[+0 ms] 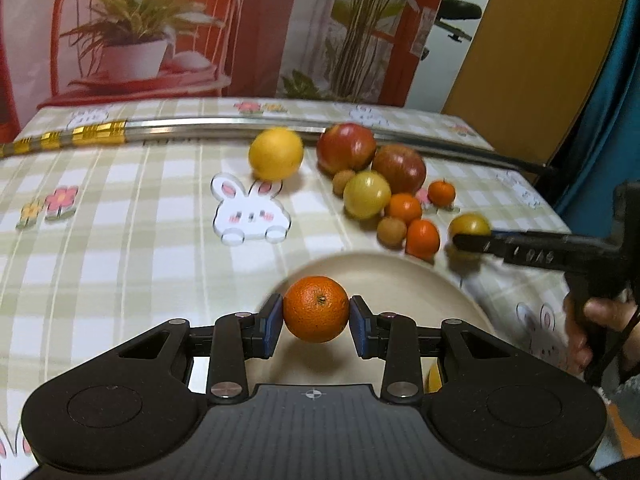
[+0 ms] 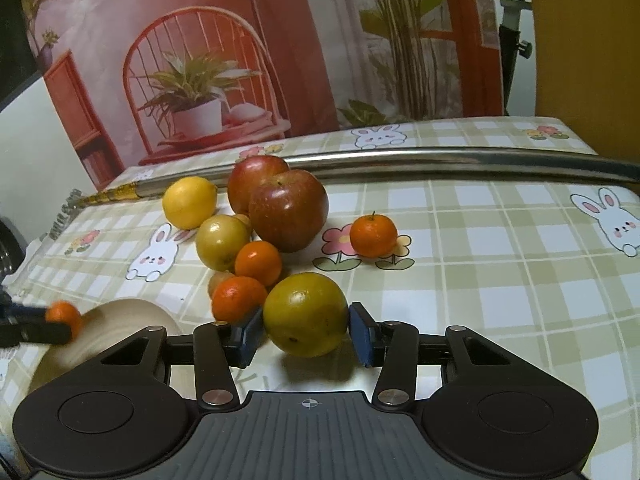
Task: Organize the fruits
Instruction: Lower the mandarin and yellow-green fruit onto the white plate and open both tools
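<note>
Table covered by a green-and-white checked cloth (image 2: 500, 280) printed with rabbits and flowers. A long steel bar (image 2: 440, 158) lay across its far side. A cream round plate (image 1: 400, 280) sat near. Loose on the cloth: yellow lemon (image 2: 189, 207), two red apples (image 2: 289, 210), a yellow-green round fruit (image 2: 222, 242), small orange mandarins (image 2: 373, 236).

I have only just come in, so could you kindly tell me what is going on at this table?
A person is sorting fruit with a handheld gripper in each hand. The left gripper holds an orange just above a cream plate. The right gripper has closed on a yellow-green fruit at the near edge of the pile. Two red apples, a lemon and several small oranges are on the checked tablecloth.
</note>
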A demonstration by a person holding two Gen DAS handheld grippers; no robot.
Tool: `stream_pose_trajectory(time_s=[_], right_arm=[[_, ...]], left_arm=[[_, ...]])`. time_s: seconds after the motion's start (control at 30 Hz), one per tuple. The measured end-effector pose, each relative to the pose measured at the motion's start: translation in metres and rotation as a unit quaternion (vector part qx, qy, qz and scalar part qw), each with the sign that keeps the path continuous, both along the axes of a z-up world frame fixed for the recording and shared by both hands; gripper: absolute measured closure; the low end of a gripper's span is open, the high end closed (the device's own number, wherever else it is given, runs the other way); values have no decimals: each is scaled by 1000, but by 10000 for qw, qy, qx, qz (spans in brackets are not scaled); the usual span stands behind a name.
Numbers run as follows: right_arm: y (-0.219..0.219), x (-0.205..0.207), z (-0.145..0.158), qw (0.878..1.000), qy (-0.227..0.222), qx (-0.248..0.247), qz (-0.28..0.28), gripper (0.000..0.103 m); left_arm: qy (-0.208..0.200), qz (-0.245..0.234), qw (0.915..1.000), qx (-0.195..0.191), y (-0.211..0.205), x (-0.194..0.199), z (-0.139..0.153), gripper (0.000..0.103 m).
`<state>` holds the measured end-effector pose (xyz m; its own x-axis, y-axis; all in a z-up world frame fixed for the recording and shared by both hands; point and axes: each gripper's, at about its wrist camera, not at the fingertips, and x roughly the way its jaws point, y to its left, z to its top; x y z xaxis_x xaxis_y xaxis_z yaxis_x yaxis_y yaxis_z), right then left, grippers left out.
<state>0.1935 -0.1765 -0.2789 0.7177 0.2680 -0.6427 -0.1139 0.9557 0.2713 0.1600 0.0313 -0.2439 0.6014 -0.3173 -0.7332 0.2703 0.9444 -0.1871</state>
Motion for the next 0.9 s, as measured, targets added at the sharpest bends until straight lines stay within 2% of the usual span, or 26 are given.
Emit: stream_pose_trajectory(time_s=[0.37, 0.63, 0.9], right_arm=[[25, -23, 29, 9989, -190, 37, 424, 60], [62, -24, 32, 9948, 32, -71, 1014, 60], [76, -25, 26, 9920, 291, -149, 1221, 60]], left_arm=[[163, 185, 9996, 170, 9, -18, -13, 65], [140, 248, 9994, 194, 10, -24, -15, 65], [140, 263, 9995, 110, 11, -25, -17, 65]])
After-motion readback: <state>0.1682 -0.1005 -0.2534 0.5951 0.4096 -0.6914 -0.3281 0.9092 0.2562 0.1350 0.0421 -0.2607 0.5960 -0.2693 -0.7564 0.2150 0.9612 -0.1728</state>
